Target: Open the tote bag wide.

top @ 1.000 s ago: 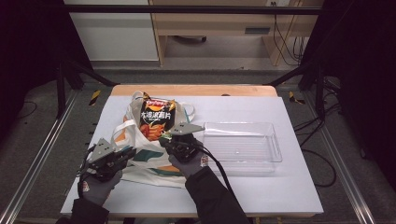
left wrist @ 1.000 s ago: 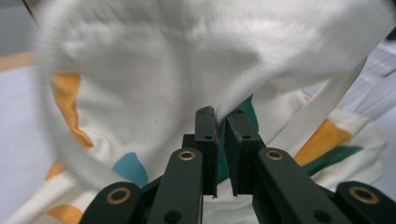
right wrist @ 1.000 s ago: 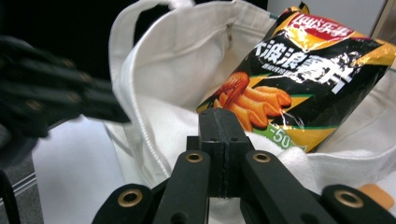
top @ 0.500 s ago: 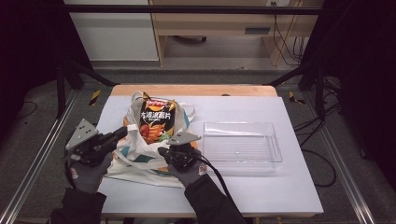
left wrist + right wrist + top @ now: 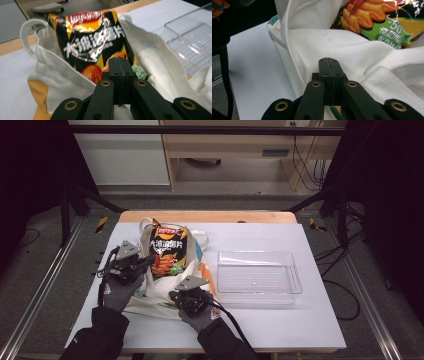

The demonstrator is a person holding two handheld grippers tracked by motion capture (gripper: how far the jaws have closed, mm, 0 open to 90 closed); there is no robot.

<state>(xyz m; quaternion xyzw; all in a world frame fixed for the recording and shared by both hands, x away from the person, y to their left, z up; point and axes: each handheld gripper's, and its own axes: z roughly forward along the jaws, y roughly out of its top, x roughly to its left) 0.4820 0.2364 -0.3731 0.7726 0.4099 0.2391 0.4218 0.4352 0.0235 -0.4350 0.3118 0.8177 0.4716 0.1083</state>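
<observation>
The black and orange crisp packet (image 5: 166,251) stands in the white cloth tote bag (image 5: 150,292) on the white tabletop (image 5: 280,317). The left tool (image 5: 119,65) (jaws pressed together, holding nothing) is just in front of the packet. The right tool (image 5: 329,65), also closed and empty, is at the bag's near cloth, below the packet.

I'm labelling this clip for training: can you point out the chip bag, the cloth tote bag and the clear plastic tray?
chip bag (image 5: 166,251), high view, middle of its printed front.
cloth tote bag (image 5: 57,75), left gripper view, white front panel.
clear plastic tray (image 5: 259,295), high view, near rim.
</observation>
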